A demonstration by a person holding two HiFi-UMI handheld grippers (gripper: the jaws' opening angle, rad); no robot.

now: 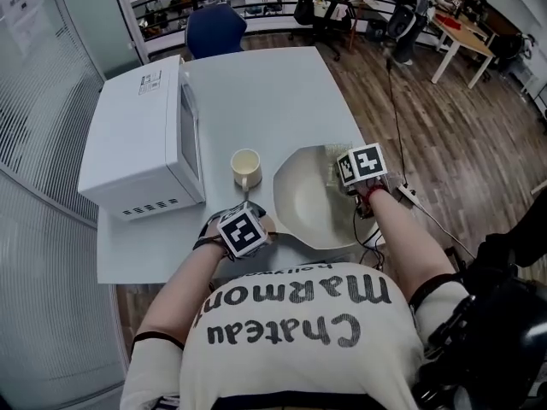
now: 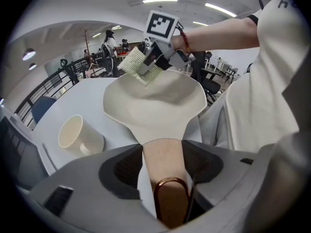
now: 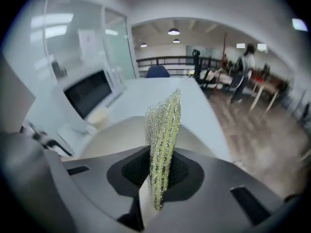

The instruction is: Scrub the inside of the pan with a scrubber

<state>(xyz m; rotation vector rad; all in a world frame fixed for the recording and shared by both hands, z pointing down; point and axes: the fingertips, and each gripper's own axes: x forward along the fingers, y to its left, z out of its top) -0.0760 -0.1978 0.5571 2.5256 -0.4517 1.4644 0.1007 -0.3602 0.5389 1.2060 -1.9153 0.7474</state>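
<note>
A cream pan (image 1: 309, 202) lies on the white table (image 1: 256, 92), its wooden handle (image 2: 163, 161) pointing at me. My left gripper (image 2: 163, 154) is shut on that handle, low at the table's front edge (image 1: 267, 236). My right gripper (image 1: 346, 176) hangs over the pan's right rim, shut on a yellow-green mesh scrubber (image 3: 163, 140). The scrubber (image 2: 139, 66) stands clear above the pan's inside (image 2: 155, 101), not touching it. In the right gripper view the pan (image 3: 114, 135) lies below the jaws.
A cream mug (image 1: 246, 168) stands just left of the pan. A white microwave (image 1: 141, 139) fills the table's left side. A blue chair (image 1: 214, 28) sits behind the table's far end. Wooden floor and a cable (image 1: 400, 135) lie to the right.
</note>
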